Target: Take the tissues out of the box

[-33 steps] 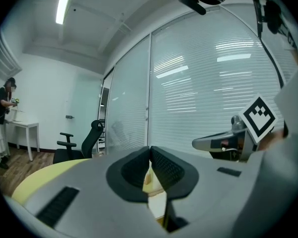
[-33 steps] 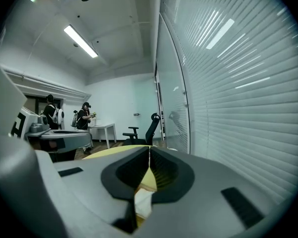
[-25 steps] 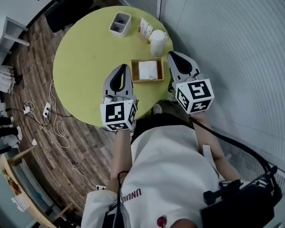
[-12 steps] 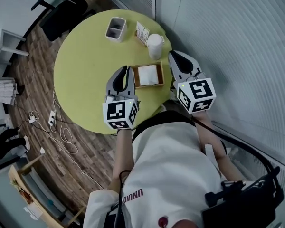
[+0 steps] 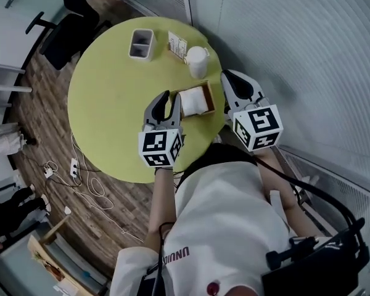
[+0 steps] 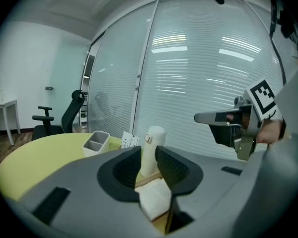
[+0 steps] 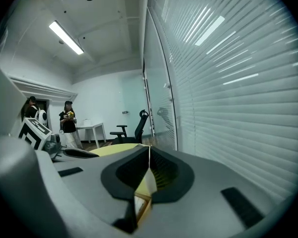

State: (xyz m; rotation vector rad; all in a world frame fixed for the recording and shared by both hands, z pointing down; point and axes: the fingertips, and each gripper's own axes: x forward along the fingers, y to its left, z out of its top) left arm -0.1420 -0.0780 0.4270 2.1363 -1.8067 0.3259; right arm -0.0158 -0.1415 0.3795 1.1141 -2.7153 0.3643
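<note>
The head view looks steeply down on the round tabletop (image 5: 105, 103). The left claw (image 5: 168, 96) and right claw (image 5: 227, 76) views sit low at its near edge, all sharing the box (image 5: 198, 114).

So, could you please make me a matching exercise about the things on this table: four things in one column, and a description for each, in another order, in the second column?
Things:
1. wooden box
2. grey holder
3. white bottle
4. small card

Descriptions:
a. tall and round, upright just behind the box
b. has two compartments
c. holds white tissues
d. stands between the holder and the bottle

Pairs: 1-c, 2-b, 3-a, 4-d
</note>
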